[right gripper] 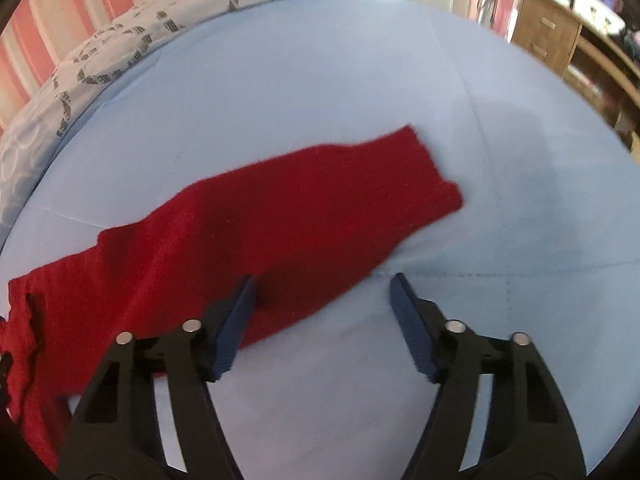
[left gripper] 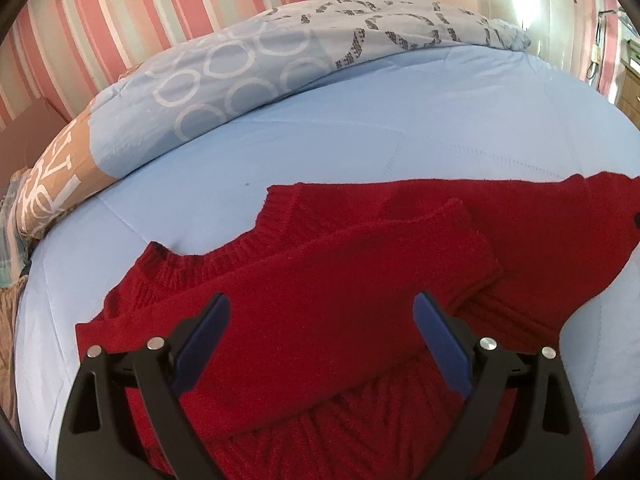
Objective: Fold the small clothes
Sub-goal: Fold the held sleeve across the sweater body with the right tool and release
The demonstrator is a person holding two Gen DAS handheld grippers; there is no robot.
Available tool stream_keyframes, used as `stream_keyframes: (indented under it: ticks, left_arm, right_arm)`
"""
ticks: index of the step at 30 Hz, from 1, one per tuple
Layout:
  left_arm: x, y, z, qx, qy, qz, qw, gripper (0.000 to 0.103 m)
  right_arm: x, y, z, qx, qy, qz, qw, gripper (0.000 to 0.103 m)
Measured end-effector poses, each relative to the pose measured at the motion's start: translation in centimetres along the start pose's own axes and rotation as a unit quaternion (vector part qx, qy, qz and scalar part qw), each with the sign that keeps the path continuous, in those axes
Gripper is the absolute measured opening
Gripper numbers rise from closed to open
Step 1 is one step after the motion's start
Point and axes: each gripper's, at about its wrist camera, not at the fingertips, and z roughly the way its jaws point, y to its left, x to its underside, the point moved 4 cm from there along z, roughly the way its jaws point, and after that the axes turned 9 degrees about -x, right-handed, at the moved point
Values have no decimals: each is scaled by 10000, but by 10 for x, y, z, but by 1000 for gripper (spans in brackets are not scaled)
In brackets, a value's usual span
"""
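Observation:
A red knit sweater (left gripper: 360,264) lies flat on the light blue bedcover (left gripper: 320,140). In the left wrist view one sleeve (left gripper: 360,280) is folded across the body, its collar at the left. My left gripper (left gripper: 322,306) is open and empty, just above that folded sleeve. In the right wrist view the other sleeve (right gripper: 320,200) lies stretched out to the right, cuff at the far end. My right gripper (right gripper: 322,286) is open and empty, over the sleeve's near edge, its left finger above the red knit and its right finger above the bedcover (right gripper: 440,120).
A patterned blue duvet (left gripper: 260,64) is bunched along the far side of the bed, against a pink striped wall (left gripper: 160,8). A wooden dresser and shelves (right gripper: 560,28) stand at the right beyond the bed.

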Motion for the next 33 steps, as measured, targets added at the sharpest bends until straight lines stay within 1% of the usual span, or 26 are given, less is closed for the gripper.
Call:
stream_keyframes:
  ticks: [2, 3, 4, 5, 7, 11, 15, 17, 19, 21, 24, 27, 30, 31, 33]
  left_arm:
    - [1, 0, 1, -39, 8, 60, 10000, 93]
    - [1, 2, 1, -54, 17, 68, 10000, 93]
    - [2, 3, 1, -59, 24, 56, 10000, 93]
    - [2, 4, 2, -57, 32, 36, 10000, 93]
    - [4, 8, 1, -48, 57, -10, 10000, 93]
    - [8, 20, -1, -97, 79, -58, 9999, 93]
    - [14, 38, -3, -173, 152, -145, 9996, 93]
    - [18, 49, -3, -219, 208, -186, 9994, 93]
    - [20, 58, -4, -253, 212, -220, 9992, 93]
    - [24, 68, -5, -294, 219, -266, 9990, 93]
    - [30, 84, -6, -343, 247, -367, 9984, 93]
    - [36, 98, -7, -361, 292, -449, 9979, 93]
    - [45, 118, -9, -467, 342, -560, 9968, 93]
    - [49, 129, -9, -524, 360, -610, 9961, 93]
    - [57, 147, -10, -624, 390, -679, 9950, 93]
  right_arm:
    - [-1, 5, 2, 3, -26, -234, 9997, 44]
    - [-1, 12, 1, 67, -32, -403, 9992, 38]
    - [-2, 15, 1, 128, -53, -524, 9985, 26]
    - [-3, 19, -1, 196, -67, -641, 9977, 19]
    - [-2, 28, -8, 303, -164, -889, 9954, 13]
    - [0, 46, -20, 339, -329, -1215, 9915, 8]
    - [1, 79, -33, 329, -545, -1629, 9846, 8]
    - [3, 100, -41, 273, -683, -1875, 9795, 8]
    - [8, 121, -50, 121, -790, -2067, 9751, 7]
    - [11, 142, -59, -99, -858, -2206, 9715, 7]
    - [17, 183, -68, -637, -857, -2315, 9670, 7]
    - [29, 234, -78, -1201, -798, -2493, 9576, 7]
    - [50, 290, -79, -1745, -647, -2735, 9437, 7]
    - [62, 312, -78, -1982, -543, -2836, 9367, 7]
    - [84, 345, -73, -2299, -343, -3017, 9246, 7]
